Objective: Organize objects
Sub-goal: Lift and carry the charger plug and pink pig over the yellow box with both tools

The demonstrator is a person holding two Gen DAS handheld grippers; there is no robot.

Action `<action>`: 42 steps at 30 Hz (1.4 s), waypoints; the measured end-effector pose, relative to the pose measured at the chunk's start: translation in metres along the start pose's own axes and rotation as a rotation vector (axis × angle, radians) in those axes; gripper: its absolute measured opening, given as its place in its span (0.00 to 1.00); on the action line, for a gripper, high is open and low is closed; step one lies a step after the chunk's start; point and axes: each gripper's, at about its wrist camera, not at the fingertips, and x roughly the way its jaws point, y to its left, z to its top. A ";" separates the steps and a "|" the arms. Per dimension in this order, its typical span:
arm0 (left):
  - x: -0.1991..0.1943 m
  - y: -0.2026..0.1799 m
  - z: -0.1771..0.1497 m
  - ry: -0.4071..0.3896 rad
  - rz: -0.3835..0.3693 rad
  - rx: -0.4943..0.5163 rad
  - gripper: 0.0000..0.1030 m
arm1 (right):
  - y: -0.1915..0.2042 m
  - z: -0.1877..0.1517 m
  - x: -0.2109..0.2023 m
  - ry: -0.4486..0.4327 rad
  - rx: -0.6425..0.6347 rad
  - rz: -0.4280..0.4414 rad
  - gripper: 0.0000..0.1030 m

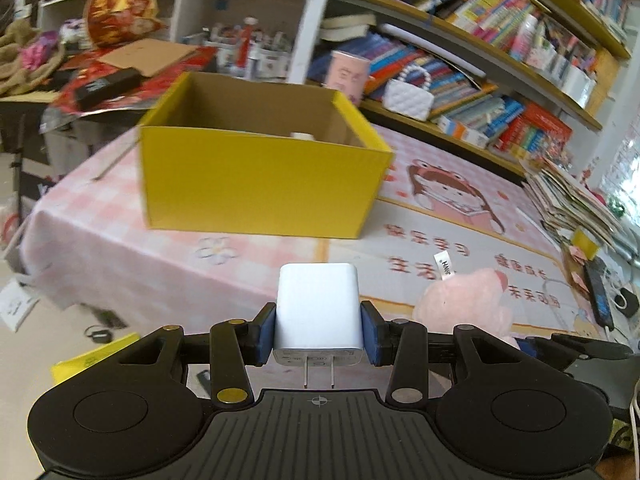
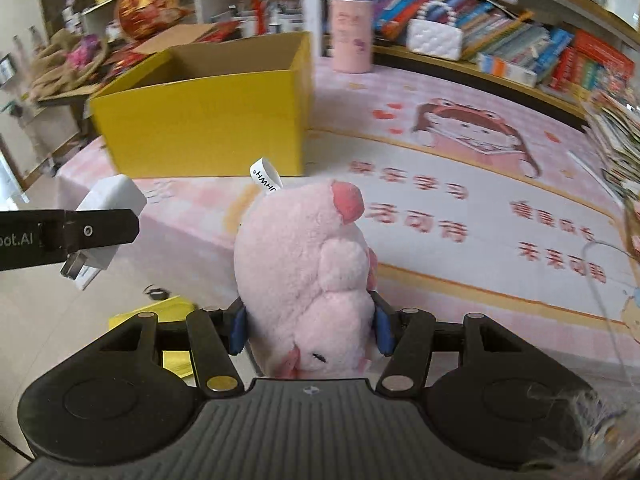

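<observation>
My left gripper (image 1: 318, 334) is shut on a white plug charger (image 1: 318, 308), its prongs pointing back at the camera, held in the air short of the table's near edge. The charger also shows in the right wrist view (image 2: 110, 204) at the left. My right gripper (image 2: 310, 330) is shut on a pink plush pig (image 2: 304, 272), also seen in the left wrist view (image 1: 464, 300) at the right. An open yellow cardboard box (image 1: 256, 184) stands ahead on the pink table, with a small white object inside; it also shows in the right wrist view (image 2: 204, 116).
The table carries a pink cartoon cloth (image 1: 460, 232). Bookshelves (image 1: 480, 60) run behind, with a white handbag (image 1: 408, 96) and a pink cylinder (image 2: 352, 36). A stack of papers (image 1: 572, 200) and a phone (image 1: 598, 296) lie at the right. Clutter fills the left side table.
</observation>
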 end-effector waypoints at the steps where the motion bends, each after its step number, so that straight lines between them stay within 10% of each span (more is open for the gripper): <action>1: -0.004 0.006 -0.002 -0.004 0.007 -0.009 0.40 | 0.007 -0.001 -0.001 -0.002 -0.010 0.008 0.54; 15: -0.046 0.047 -0.008 -0.082 0.049 -0.070 0.40 | 0.066 0.003 -0.011 -0.035 -0.103 0.052 0.54; 42: -0.039 0.053 0.035 -0.181 0.095 -0.060 0.40 | 0.061 0.057 -0.001 -0.159 -0.130 0.099 0.54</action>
